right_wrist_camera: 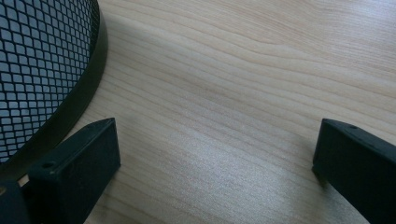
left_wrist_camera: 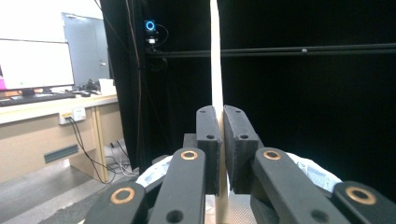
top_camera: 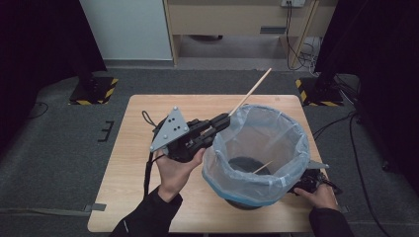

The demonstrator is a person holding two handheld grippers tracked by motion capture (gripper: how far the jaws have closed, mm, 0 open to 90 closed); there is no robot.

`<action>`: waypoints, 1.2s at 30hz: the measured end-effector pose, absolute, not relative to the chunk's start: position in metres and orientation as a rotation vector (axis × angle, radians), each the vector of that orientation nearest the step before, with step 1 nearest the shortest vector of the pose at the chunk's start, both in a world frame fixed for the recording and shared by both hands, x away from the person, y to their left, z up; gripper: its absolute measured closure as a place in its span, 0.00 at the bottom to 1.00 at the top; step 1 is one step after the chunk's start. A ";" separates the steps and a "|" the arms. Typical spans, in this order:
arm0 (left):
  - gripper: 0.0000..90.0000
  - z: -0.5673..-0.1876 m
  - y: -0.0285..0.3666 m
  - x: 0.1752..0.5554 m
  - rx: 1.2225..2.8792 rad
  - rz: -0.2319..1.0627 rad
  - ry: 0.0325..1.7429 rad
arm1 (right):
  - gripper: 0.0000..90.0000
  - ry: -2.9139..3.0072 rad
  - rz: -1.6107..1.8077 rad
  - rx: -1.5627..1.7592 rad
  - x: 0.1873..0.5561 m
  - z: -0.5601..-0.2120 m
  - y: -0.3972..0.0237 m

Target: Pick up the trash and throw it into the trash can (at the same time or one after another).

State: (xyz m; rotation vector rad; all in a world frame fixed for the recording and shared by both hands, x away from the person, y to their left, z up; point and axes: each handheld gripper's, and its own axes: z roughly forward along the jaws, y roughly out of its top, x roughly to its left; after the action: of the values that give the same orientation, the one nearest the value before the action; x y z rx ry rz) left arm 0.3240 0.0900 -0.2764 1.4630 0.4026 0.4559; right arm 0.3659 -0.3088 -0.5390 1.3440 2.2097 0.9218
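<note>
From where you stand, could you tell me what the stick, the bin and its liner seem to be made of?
Stick: pale, matte, straight, likely wood or bamboo. Bin: black mesh with a solid rim, probably painted metal. Liner: thin, translucent bluish film, crinkled over the rim, plastic.

The left gripper [top_camera: 225, 120] is raised in the left hand [top_camera: 175, 170], jaws clamped together, pointing up and away; the right gripper [right_wrist_camera: 215, 158] lies low, jaws wide apart

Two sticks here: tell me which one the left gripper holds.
The long stick, clamped in the left gripper and slanting up past the bin rim. The other stick lies loose inside the bin.
</note>
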 end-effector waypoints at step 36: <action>0.63 -0.303 0.127 0.344 1.536 0.494 0.514 | 0.01 2.210 0.921 1.341 0.366 -0.539 -0.309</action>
State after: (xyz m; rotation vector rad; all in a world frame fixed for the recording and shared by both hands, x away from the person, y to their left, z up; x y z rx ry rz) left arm 0.3444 0.1269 -0.3027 1.5362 0.5143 0.4942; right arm 0.3660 -0.3089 -0.5390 1.3413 2.2103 0.9211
